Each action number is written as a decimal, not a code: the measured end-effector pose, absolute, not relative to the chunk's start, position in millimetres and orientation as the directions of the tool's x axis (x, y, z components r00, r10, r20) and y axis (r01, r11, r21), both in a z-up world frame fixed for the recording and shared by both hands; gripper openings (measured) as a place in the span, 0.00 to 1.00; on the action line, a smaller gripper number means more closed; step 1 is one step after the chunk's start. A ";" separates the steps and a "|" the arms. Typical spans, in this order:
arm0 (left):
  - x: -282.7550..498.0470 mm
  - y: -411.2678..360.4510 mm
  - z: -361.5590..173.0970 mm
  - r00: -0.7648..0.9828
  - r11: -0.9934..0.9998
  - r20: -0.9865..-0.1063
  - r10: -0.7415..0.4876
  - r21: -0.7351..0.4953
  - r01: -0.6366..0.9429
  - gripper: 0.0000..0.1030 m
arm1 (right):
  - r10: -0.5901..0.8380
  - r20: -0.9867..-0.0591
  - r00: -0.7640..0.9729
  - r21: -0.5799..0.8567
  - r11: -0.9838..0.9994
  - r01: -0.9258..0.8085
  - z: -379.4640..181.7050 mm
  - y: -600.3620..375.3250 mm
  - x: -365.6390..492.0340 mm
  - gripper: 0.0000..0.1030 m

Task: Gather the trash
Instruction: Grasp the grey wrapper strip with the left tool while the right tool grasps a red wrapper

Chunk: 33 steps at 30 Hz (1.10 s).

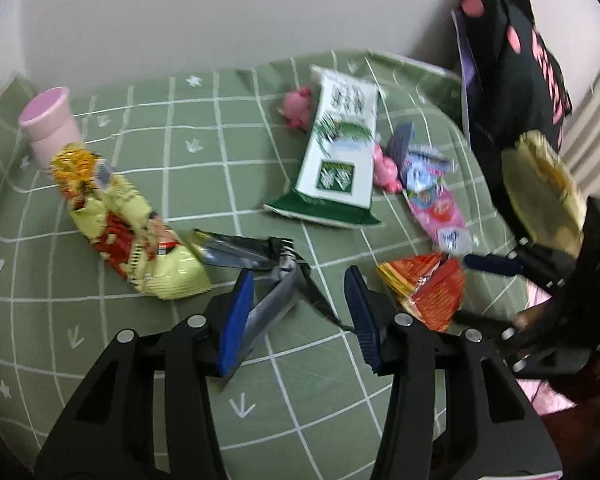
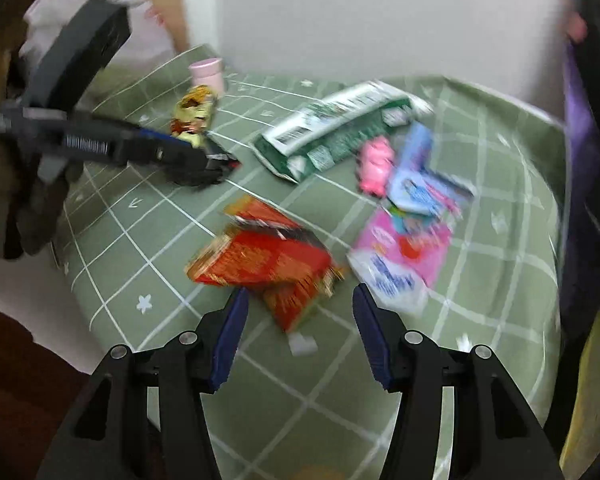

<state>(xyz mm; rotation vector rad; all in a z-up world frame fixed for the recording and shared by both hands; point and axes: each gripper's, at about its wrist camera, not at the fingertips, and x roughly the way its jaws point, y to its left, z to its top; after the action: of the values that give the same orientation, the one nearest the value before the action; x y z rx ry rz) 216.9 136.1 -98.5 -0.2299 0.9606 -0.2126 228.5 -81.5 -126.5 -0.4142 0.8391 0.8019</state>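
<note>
My left gripper (image 1: 300, 304) is open over a silver-black foil wrapper (image 1: 260, 276) that lies between its fingers on the green checked cloth (image 1: 180, 160). My right gripper (image 2: 298, 320) is open just in front of a red crumpled wrapper (image 2: 268, 264), which also shows in the left wrist view (image 1: 428, 288). Other trash lies around: a yellow-red snack bag (image 1: 132, 228), a green-white carton (image 1: 340, 160), and a pink-blue wrapper (image 1: 432, 196). In the right wrist view the left gripper (image 2: 204, 160) is at the left, low over the cloth.
A pink cup (image 1: 50, 124) stands at the far left. Pink toys (image 1: 296, 108) lie by the carton. A black bag with pink print (image 1: 512, 80) stands at the right. A white plastic bag in a cardboard box (image 2: 100, 12) is beyond the table's left side.
</note>
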 end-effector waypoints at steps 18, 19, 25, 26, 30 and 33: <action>178.3 190.3 -89.0 0.610 0.936 -0.762 -0.214 -0.339 -0.094 0.44 | 0.511 -0.805 0.303 0.050 0.567 -0.822 -109.9 -59.2 250.1 0.50; 178.4 190.6 -89.4 0.610 0.935 -0.763 -0.215 -0.341 -0.097 0.44 | 0.507 -0.810 0.294 0.047 0.556 -0.830 -111.6 -61.8 249.8 0.50; 180.0 185.0 -91.6 0.601 0.936 -0.769 -0.219 -0.339 -0.092 0.44 | 0.484 -0.836 0.259 0.050 0.537 -0.842 -131.5 -54.0 255.8 0.50; 180.8 183.3 -92.1 0.597 0.937 -0.771 -0.220 -0.337 -0.090 0.44 | 0.477 -0.842 0.251 0.054 0.538 -0.841 -136.2 -51.6 257.7 0.50; 182.5 177.3 -89.5 0.601 0.943 -0.769 -0.218 -0.325 -0.073 0.44 | 0.488 -0.842 0.231 0.104 0.566 -0.818 -138.1 -51.8 259.8 0.44; 184.6 175.5 -87.1 0.611 0.940 -0.758 -0.228 -0.335 -0.064 0.45 | 0.521 -0.817 0.247 0.134 0.589 -0.797 -125.9 -61.2 256.2 0.43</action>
<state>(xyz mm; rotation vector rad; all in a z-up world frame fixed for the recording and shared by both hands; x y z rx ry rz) 184.6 175.5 -87.1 -0.3476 0.9129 -0.0969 256.2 -61.2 -125.9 -0.3383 0.9574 0.9216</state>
